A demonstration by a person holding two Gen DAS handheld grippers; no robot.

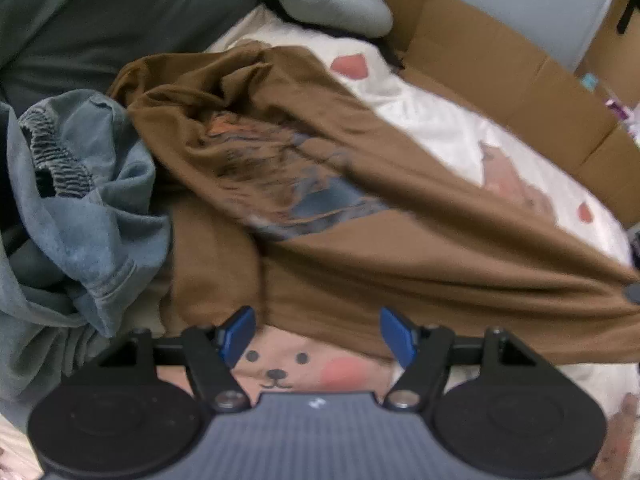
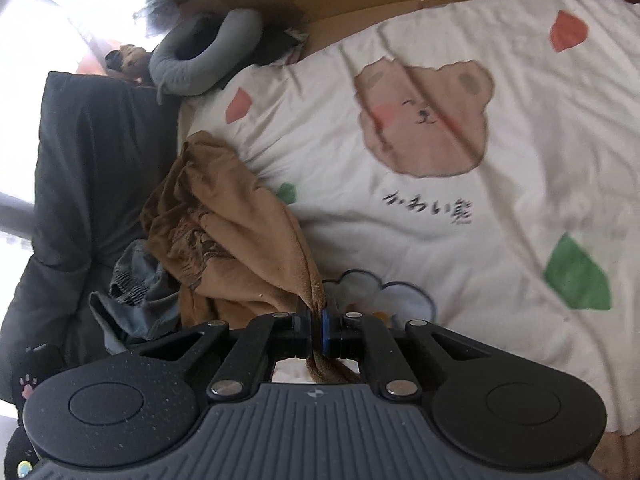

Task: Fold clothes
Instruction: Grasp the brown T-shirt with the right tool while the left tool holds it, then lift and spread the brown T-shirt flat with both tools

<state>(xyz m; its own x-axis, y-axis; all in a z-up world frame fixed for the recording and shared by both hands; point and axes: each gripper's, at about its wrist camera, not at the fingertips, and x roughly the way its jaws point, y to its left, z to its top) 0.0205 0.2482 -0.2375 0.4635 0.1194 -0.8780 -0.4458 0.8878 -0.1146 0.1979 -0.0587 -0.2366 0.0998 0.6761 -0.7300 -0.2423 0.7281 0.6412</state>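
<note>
**A:** What have I got on the right?

**B:** My right gripper (image 2: 318, 326) is clamped tight on a bunched corner of the brown shirt (image 2: 236, 240); the soft knit twists into a rope through the pads and trails below them

**A:** And the left?

**B:** My left gripper (image 1: 318, 336) stands wide apart with nothing between its blue pads (image 1: 240, 334). It hovers at the shirt's lower edge (image 1: 400, 288), over a bear face printed on the white quilt (image 1: 440, 128)

**A:** Where does the shirt lie?

**B:** Crumpled on the quilt, its cracked, faded print (image 1: 280, 176) folded into the creases. A washed-out blue garment (image 1: 80, 200) with a ribbed elastic band lies bunched against it, and corrugated cardboard (image 1: 500, 64) runs along the quilt's far side
</note>
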